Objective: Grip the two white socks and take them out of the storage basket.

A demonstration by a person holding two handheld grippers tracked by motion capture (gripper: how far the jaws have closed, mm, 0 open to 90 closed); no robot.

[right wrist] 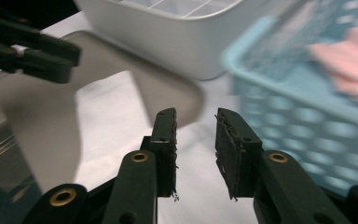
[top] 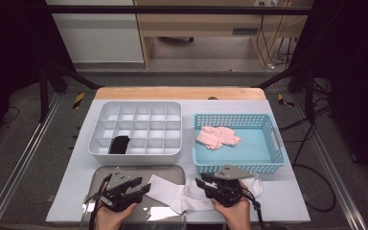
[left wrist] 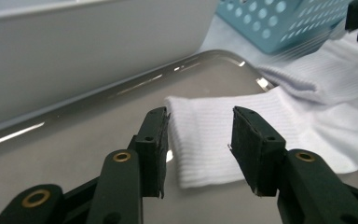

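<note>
With both sets of fingers released, the left gripper [left wrist: 200, 149] poised at the cuff of the white ribbed sock [top: 175, 190] lying half on the shiny metal tray [top: 100, 173], and the right gripper [top: 219, 186] above its middle, each should probably pinch only the top layer squarely.

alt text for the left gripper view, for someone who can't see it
The left gripper hovers with open jaws over the cuff of a white sock lying on a metal tray; a white organizer box and blue basket stand behind.
</note>
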